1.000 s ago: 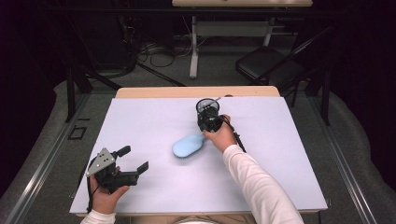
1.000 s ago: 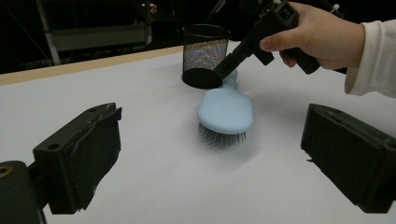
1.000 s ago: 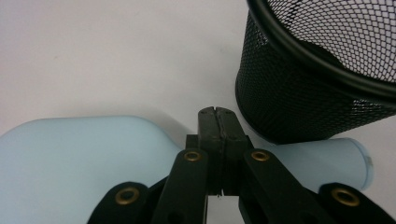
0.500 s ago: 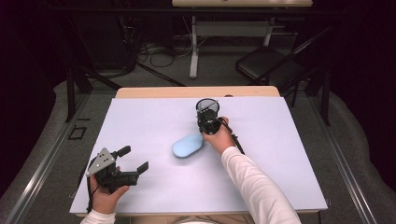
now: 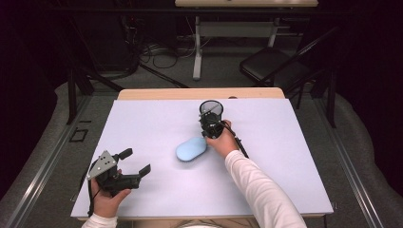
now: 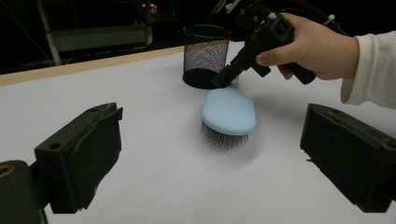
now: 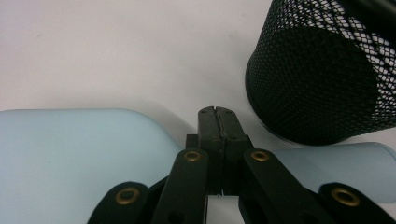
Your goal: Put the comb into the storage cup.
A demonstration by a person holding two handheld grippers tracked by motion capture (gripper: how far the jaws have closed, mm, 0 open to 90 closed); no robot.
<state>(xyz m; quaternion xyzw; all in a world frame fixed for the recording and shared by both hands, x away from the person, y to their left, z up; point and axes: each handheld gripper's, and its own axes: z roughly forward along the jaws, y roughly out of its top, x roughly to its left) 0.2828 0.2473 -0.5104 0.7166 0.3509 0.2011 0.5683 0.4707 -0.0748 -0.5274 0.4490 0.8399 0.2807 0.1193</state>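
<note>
- Own two black jaws stand wide apart over the white table (image 6: pixel 140 186), nothing between them.
- Light blue brush (image 6: pixel 229 114) lies bristles down, mid-table.
- Black mesh cup (image 6: pixel 205 53) upright just behind it.
- Right gripper (image 6: pixel 224 79), hand-held, tips down at the brush's far end.

A wooden table (image 5: pixel 142 93) carries a pale lilac sheet (image 5: pixel 294 156) over most of its top. On the sheet a light blue brush (image 5: pixel 191 148) lies bristles down, just beside an upright black mesh cup (image 5: pixel 211 110).
</note>
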